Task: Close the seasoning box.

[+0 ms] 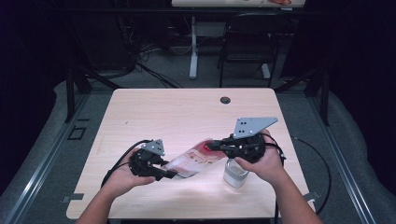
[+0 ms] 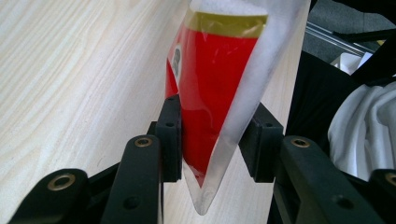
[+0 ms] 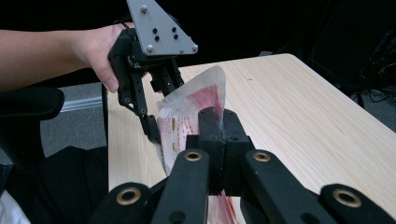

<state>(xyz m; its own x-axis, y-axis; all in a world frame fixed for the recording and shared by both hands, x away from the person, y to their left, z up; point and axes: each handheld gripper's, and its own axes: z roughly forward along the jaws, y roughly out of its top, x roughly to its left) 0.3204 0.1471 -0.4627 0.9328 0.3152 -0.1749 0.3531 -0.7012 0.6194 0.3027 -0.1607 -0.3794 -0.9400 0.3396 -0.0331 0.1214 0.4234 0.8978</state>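
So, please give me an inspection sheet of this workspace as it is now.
Surface: pale wood table, small round hole near far edge.
Job's things: red and clear pouch held above the table between both grippers; white cup under the right hand.
Clutter: nothing seen.
Grippers: left gripper has the pouch's lower corner between its pads, contact unclear; right gripper shut on the pouch's other end.
Cables: black cable loops from the left gripper; another trails off the table's right edge.
Surroundings: dark room, chair and a desk leg behind.
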